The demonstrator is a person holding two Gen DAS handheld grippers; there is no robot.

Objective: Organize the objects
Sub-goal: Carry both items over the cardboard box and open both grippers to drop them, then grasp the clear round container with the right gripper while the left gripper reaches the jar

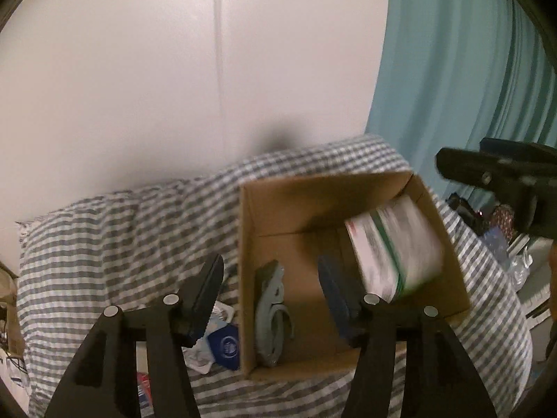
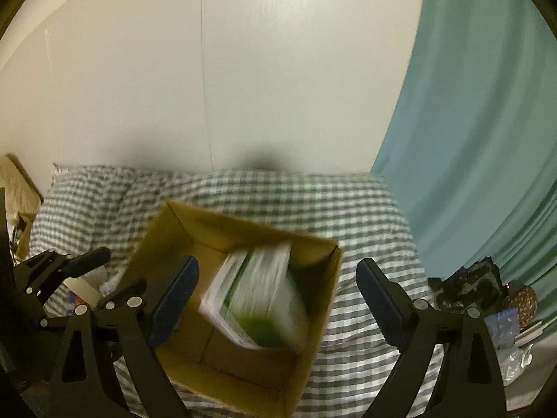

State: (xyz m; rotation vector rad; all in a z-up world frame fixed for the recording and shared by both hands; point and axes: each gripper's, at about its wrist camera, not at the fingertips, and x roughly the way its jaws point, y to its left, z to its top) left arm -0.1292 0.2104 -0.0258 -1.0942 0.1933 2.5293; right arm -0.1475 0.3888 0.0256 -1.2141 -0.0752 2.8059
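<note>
Both tongs, left (image 1: pixel 271 287) and right (image 2: pixel 276 299), spread and empty above the cardboard box (image 2: pixel 323 299) holding the blurred packet (image 2: pixel 254 299).

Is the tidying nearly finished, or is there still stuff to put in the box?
Partly. The cardboard box already holds a grey tool and a white-and-green pack. The left gripper and the right gripper are open and empty. Small packets still lie on the checked blanket.

The box (image 1: pixel 264 209) is matt brown cardboard, smooth inside. It sits on soft, wrinkled checked cloth (image 1: pixel 104 237). In the box, the white-and-green pack (image 2: pixel 257 299) looks glossy, the grey clip (image 1: pixel 273 313) dull plastic. Behind the box hangs teal cloth (image 2: pixel 480 139) in folds.
</note>
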